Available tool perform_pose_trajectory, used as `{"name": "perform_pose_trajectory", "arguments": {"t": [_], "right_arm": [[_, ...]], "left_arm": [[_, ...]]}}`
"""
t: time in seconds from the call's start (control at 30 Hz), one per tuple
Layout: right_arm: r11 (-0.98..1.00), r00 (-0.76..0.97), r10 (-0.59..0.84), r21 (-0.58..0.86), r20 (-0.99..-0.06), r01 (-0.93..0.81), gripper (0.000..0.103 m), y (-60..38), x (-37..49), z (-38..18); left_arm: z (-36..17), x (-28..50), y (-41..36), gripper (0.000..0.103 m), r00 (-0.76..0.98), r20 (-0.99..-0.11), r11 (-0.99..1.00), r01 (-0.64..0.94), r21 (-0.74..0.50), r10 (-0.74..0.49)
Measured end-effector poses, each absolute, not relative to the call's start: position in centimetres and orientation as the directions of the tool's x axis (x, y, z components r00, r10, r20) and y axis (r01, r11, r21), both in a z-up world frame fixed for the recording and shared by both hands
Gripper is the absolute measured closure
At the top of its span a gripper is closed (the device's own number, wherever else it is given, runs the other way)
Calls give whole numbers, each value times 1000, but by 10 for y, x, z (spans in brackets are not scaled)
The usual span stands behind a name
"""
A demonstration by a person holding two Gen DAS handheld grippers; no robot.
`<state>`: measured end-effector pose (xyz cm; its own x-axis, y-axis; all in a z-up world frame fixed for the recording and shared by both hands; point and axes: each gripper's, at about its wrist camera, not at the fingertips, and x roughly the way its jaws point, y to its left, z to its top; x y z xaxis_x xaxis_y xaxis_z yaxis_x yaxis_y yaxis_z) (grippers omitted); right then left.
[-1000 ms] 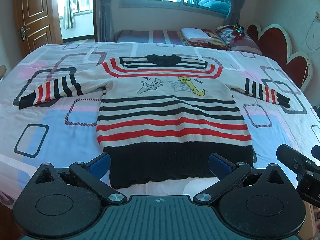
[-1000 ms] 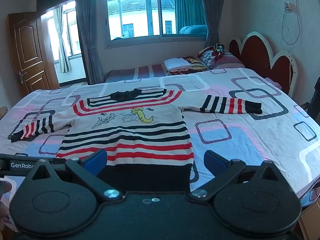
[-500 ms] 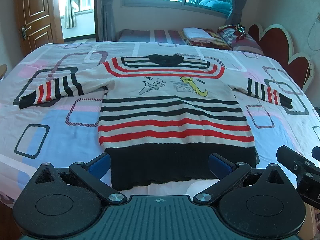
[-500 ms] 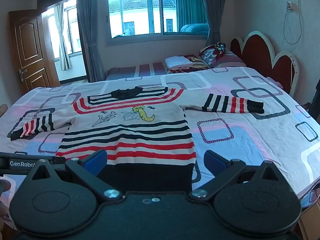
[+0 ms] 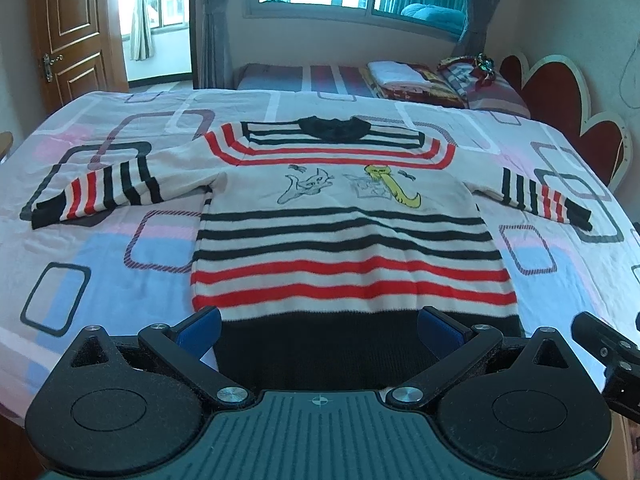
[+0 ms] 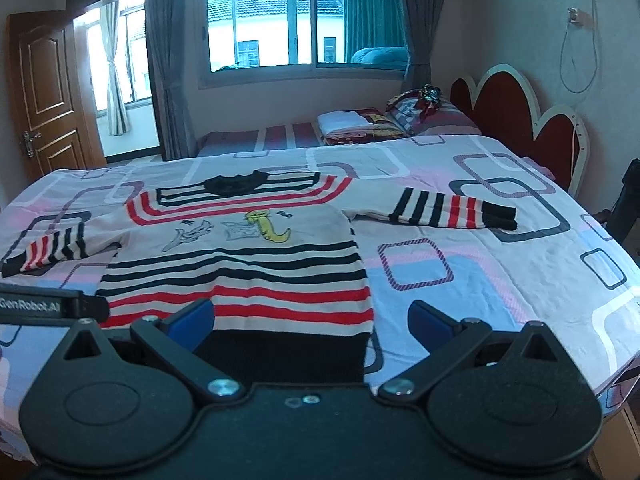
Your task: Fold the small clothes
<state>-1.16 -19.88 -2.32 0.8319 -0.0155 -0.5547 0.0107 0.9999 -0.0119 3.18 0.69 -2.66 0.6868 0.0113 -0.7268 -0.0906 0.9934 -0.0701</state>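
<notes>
A small striped sweater [image 5: 344, 236], cream with red and black bands and a black hem, lies flat and face up on the bed, both sleeves spread sideways. It also shows in the right wrist view [image 6: 240, 264]. My left gripper [image 5: 320, 330] is open and empty, hovering over the black hem at the near edge. My right gripper [image 6: 310, 322] is open and empty, over the hem's right corner. The right gripper's body shows at the right edge of the left wrist view [image 5: 604, 344].
The bed [image 5: 100, 260] has a pink and blue sheet with rectangle prints. Folded bedding and pillows [image 6: 384, 120] lie on a second bed at the far side. A red headboard [image 6: 516, 120] stands at right. A wooden door [image 6: 44, 92] is at left.
Both grippers have moved slightly forward toward the sweater's hem. Their jaws stay open and the sweater has not moved.
</notes>
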Motion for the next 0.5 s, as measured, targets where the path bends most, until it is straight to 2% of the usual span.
{"name": "perform_pose_trajectory", "arguments": {"t": [0.5], "right_arm": [[997, 827, -79, -21, -557, 81, 0, -269, 68, -36]], "left_arm": [[-43, 134, -42, 0, 686, -728, 994, -77, -73, -1]]}}
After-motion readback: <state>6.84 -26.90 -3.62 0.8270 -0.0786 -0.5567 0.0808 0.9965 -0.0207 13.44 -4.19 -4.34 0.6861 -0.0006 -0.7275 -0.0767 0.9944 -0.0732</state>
